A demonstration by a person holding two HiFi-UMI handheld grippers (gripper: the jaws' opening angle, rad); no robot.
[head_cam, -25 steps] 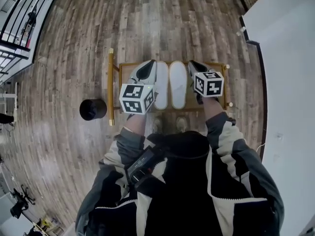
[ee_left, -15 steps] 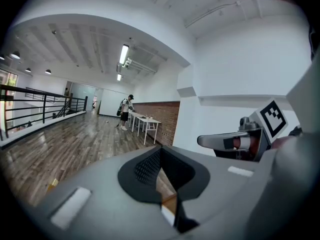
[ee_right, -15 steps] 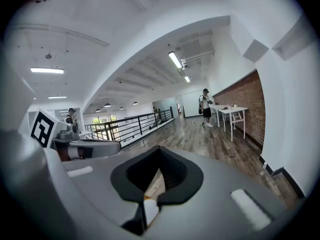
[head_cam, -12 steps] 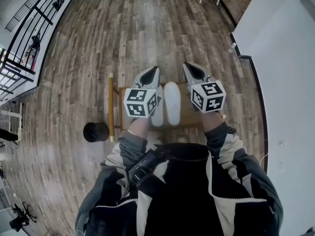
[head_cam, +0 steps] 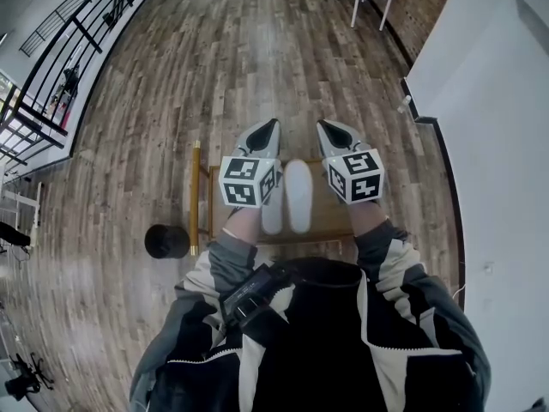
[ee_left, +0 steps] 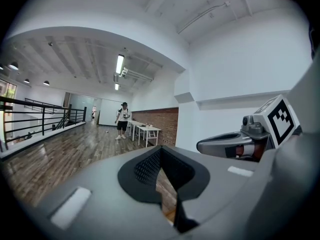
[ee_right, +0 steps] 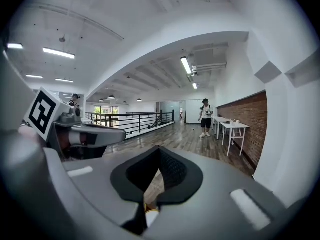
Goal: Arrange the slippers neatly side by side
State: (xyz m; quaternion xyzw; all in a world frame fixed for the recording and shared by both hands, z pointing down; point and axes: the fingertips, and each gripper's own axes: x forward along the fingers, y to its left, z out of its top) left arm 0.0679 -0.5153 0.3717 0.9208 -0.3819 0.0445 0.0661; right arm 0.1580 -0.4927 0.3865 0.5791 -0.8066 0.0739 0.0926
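1. While I hold both tools up in front of me, my left tongs [head_cam: 266,132] and right tongs [head_cam: 331,132] are each pressed together on nothing, with their tips pointing away from me.
2. The two white slippers [head_cam: 298,194] lie on the low wooden bench [head_cam: 330,220], below and between the tongs. They run lengthwise away from me and sit just beside each other.
3. Their inner edges look to be touching. My left marker cube hides part of the left slipper, so I cannot vouch for how its near end lines up.
4. I judge them light and soft, with thin soles that would bend and droop if pinched at one end only.
5. The pale upper looks smooth and may slide under the pads. A pinch on the sole's rim at the end nearest me seems the safest hold.
6. A nudge against a slipper's side with closed tips should also shift it easily on the bare wood. Little force is called for, because too much would skew it against its partner.
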